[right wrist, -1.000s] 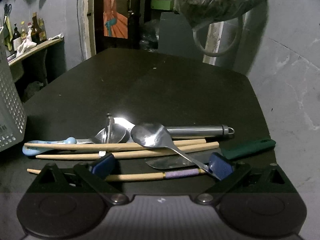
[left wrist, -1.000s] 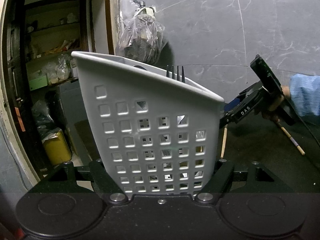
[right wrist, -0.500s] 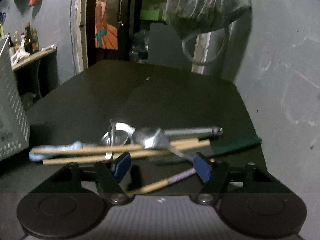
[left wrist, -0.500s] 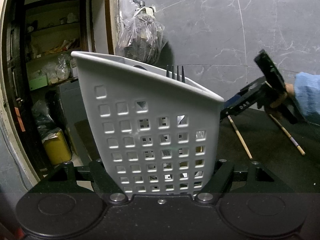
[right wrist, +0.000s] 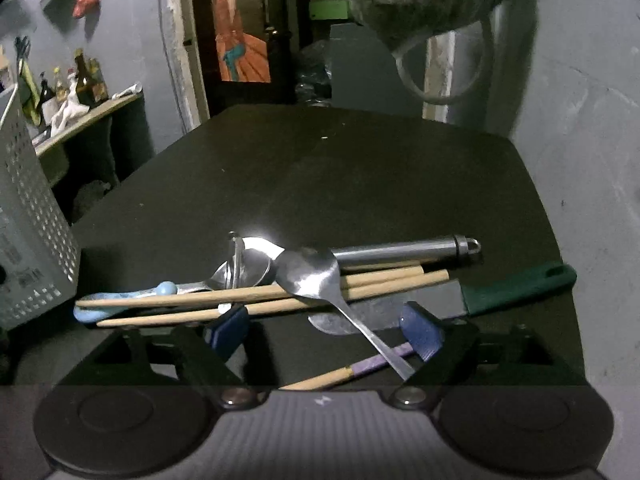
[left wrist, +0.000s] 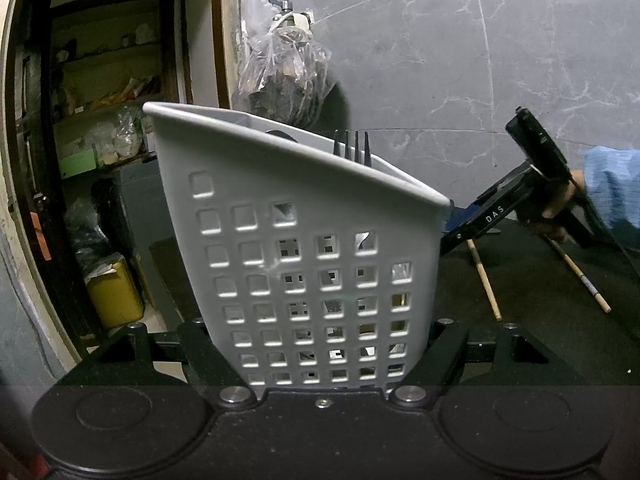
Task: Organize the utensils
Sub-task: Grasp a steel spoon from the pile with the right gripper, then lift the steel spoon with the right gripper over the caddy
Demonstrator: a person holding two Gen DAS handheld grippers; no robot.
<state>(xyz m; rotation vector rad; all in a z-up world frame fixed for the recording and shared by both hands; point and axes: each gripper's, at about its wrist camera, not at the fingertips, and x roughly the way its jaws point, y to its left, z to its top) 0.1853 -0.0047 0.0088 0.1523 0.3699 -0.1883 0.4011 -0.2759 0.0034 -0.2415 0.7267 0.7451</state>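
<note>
Our left gripper (left wrist: 324, 344) clamped on the grey basket (left wrist: 296, 248), fork (left wrist: 352, 146) upright inside, our right gripper (right wrist: 324, 330) spread, a chopstick (right wrist: 352, 372) between its jaws untouched, utensil pile (right wrist: 320, 280) just beyond on the table (right wrist: 340, 168), right of the basket.

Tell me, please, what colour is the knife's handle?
Dark green; the knife's handle shows best in the right wrist view.
</note>
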